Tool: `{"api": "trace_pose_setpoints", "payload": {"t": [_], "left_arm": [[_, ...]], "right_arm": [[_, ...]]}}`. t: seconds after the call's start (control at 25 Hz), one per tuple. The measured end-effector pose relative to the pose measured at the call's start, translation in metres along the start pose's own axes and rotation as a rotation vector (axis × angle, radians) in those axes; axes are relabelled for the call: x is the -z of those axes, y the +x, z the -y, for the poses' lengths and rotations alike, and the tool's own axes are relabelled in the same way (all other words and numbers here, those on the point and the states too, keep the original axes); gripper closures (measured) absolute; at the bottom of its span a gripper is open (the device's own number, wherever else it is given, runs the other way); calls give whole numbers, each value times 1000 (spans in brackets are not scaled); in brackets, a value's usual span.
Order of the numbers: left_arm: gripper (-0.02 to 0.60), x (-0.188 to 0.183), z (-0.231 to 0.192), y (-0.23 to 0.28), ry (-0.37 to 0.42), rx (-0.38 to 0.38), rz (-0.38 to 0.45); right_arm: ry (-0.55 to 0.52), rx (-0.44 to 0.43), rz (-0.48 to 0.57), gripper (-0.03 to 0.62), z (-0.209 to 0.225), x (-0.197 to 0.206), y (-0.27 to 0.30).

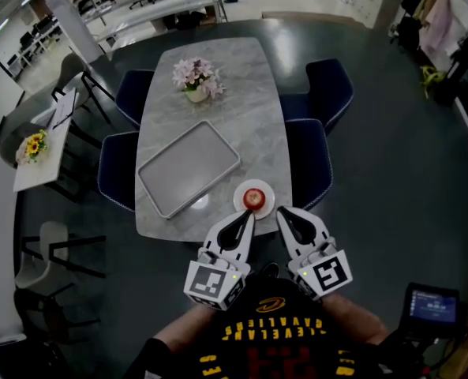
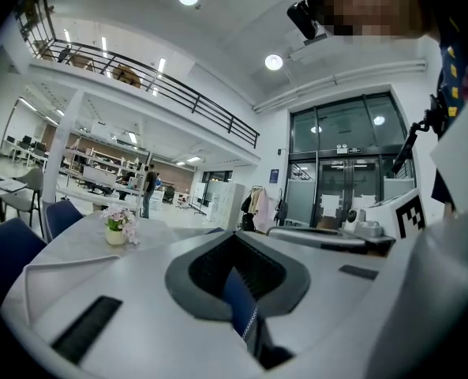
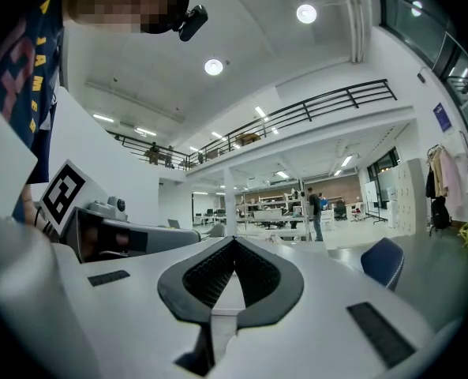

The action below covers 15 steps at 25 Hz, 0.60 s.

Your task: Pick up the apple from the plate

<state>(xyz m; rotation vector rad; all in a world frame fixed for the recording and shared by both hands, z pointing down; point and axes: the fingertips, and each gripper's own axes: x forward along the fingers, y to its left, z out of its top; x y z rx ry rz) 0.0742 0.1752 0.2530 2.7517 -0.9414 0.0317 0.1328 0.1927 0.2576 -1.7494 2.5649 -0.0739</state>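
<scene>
- So: the small round red apple (image 1: 253, 198) sits in the middle of the small round white plate (image 1: 238, 200). The plate is at the near edge of the long grey marble-look table (image 1: 218, 109), just beside the empty rectangular grey tray (image 1: 188, 168).
- The white left gripper w/ black jaw pads (image 1: 248, 214) is clenched: tips meet, nothing between them.
- The matching white right gripper (image 1: 282, 212) is also pinched closed and empty.
- From the head view, both tips point at the plate from the near side, one to each side of the apple. They are close to the plate rim but apart from the fruit.
- Neither gripper view shows the apple, only the room beyond. How high the tips ride over the table is probably not far, but I can't fix it.
- Step, as a judgement: apple not in any grasp. This fits grippers lined up ahead of a grab as well as grippers drawn back w/ the apple resting on the plate.
- If a grab is due, it calls for one gripper's jaws spread wider than the apple. They'd go down around its sides and squeeze gently; round, smooth skin could roll or slip, and the light plate may skid.
</scene>
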Motion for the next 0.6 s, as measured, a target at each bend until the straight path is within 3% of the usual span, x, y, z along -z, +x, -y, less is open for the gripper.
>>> {"api": "trace_pose_setpoints", "payload": {"t": [0.12, 0.32, 0.6], "left_arm": [[581, -4, 4, -2, 0, -8, 1], [581, -8, 11, -5, 64, 11, 47], [581, -27, 22, -5, 61, 12, 67]], "right_arm": [[-6, 3, 5, 588, 1, -3, -4], [-8, 6, 19, 588, 1, -8, -10], [-14, 8, 38, 588, 2, -15, -16]]}}
